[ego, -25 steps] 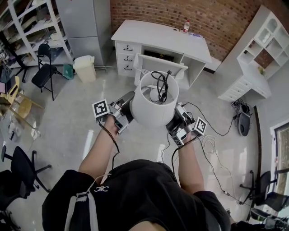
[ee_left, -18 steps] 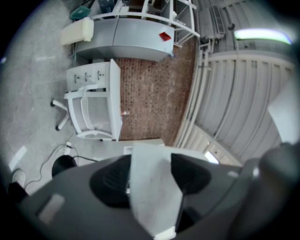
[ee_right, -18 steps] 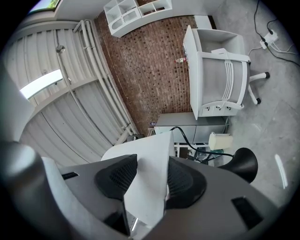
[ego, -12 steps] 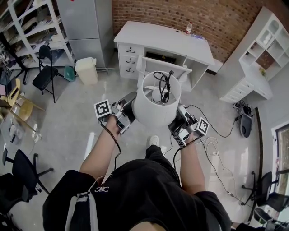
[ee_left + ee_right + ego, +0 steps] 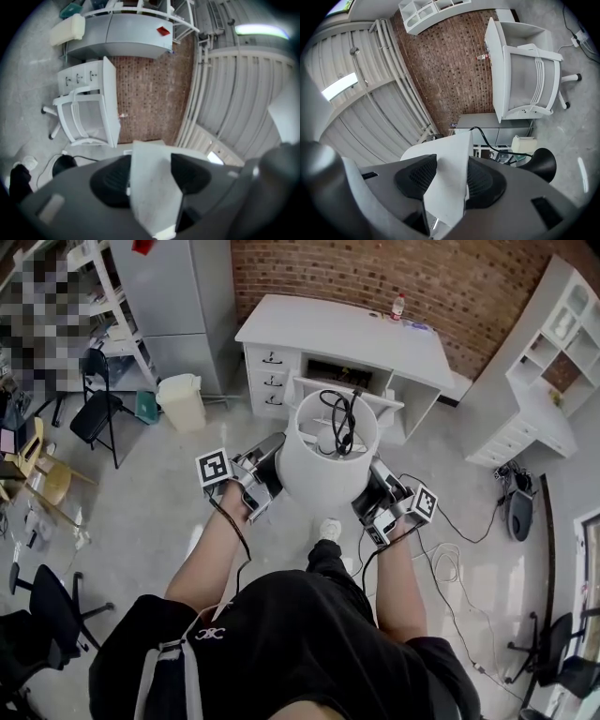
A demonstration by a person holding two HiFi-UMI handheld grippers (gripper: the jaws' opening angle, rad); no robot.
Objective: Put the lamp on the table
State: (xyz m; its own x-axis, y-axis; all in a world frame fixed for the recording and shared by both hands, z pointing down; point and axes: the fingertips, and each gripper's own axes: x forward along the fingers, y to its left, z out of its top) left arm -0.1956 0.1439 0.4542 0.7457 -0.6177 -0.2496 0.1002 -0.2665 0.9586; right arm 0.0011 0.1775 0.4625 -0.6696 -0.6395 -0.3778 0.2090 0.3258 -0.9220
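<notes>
lamp [image 5: 323, 470] is held in the air over the person's lap, well short of the white table [image 5: 309, 322], with left gripper [image 5: 269, 463] and right gripper [image 5: 373, 486] each clamped on opposite shade walls, cord [image 5: 339, 418] bundled inside.

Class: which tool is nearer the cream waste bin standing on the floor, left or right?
Left. The left tool grips the lampshade on the side toward the bin; the right tool grips the opposite side, with the lampshade between it and the bin.
</notes>
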